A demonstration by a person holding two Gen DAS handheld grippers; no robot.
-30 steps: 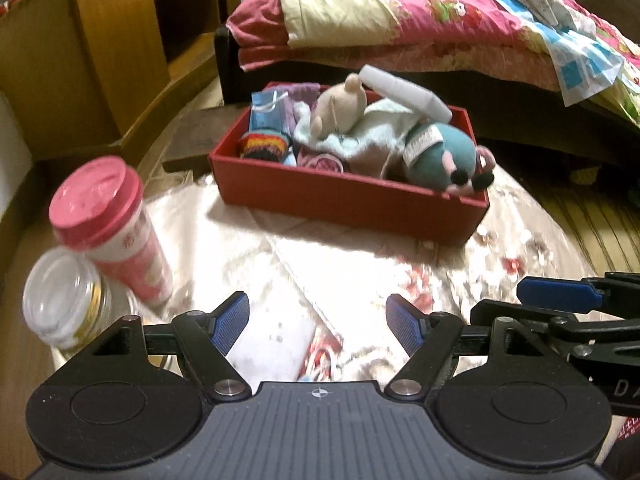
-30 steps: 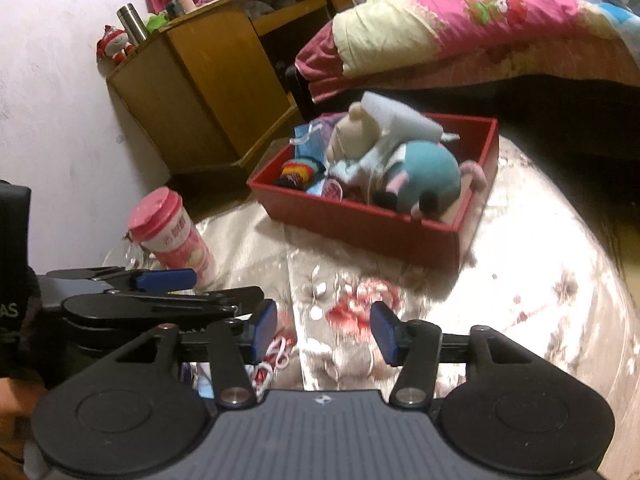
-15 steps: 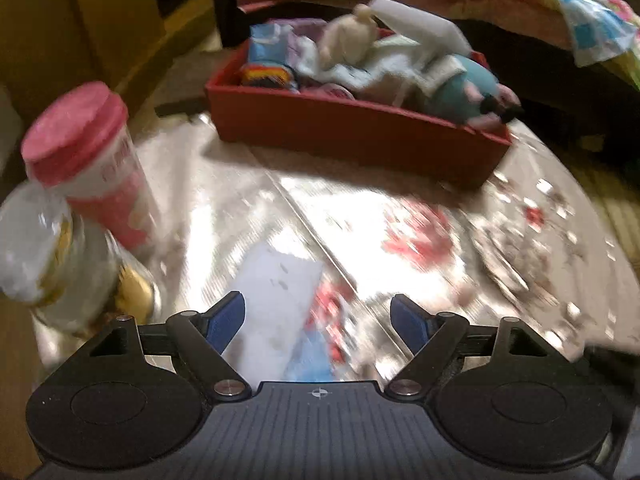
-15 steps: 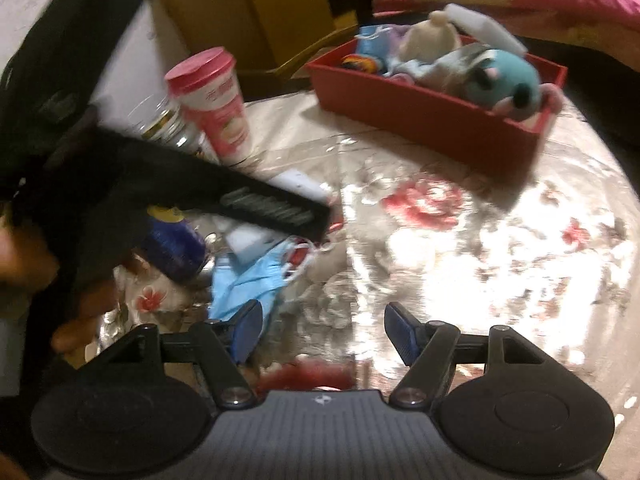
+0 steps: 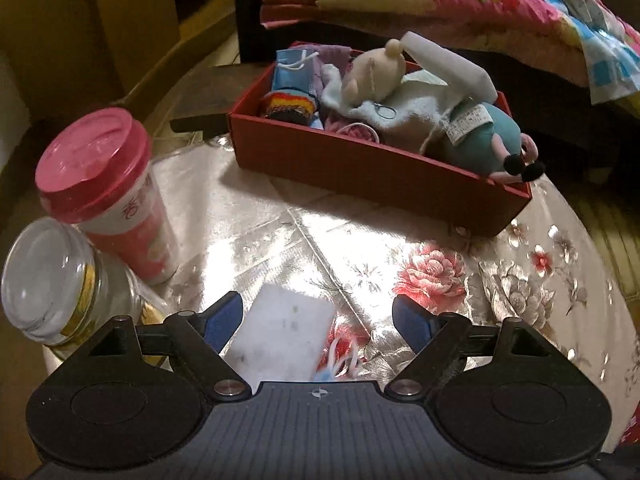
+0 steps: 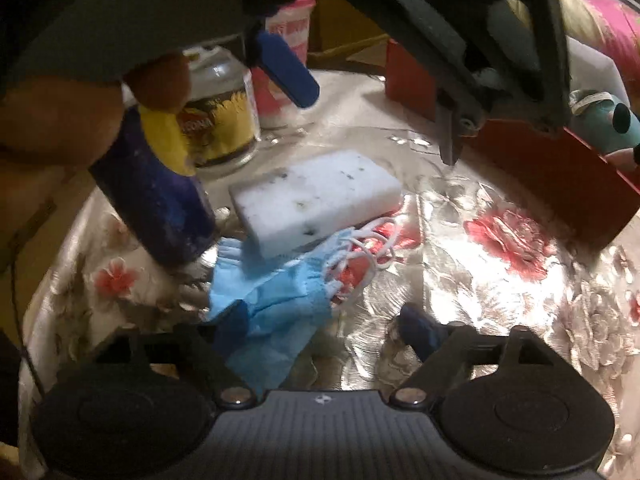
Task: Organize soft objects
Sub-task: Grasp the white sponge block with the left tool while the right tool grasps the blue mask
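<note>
Left gripper [image 5: 318, 320]: I am holding it over the sponge [image 5: 280, 334] with its jaws standing wide apart and nothing pinched; the sponge is lying between the pads, so I judge I am lining up to take it.
Right gripper [image 6: 324, 326]: I am bringing it low over the masks [image 6: 276, 296]; its jaws are closing, the blue cloth is lying between them, and the pads are not yet pressing on it.
Sponge: it is lying flat on the tablecloth [image 5: 400, 240], one end resting on the masks, well short of the box [image 5: 360, 168].
Masks: they are bunched beside the can [image 6: 156, 196], ear loops trailing toward the sponge.
Box: it is sitting at the far side of the table and already holding soft things: a pale plush [image 5: 376, 76], a teal plush [image 5: 488, 144], a striped knit piece [image 5: 288, 106], cloths, another mask and a white block on top.
Cup [image 5: 108, 192] and jar [image 5: 56, 280]: hard things, so I am leaving them at the table's edge, outside the box.
Remaining: sponge and masks, I reckon.
</note>
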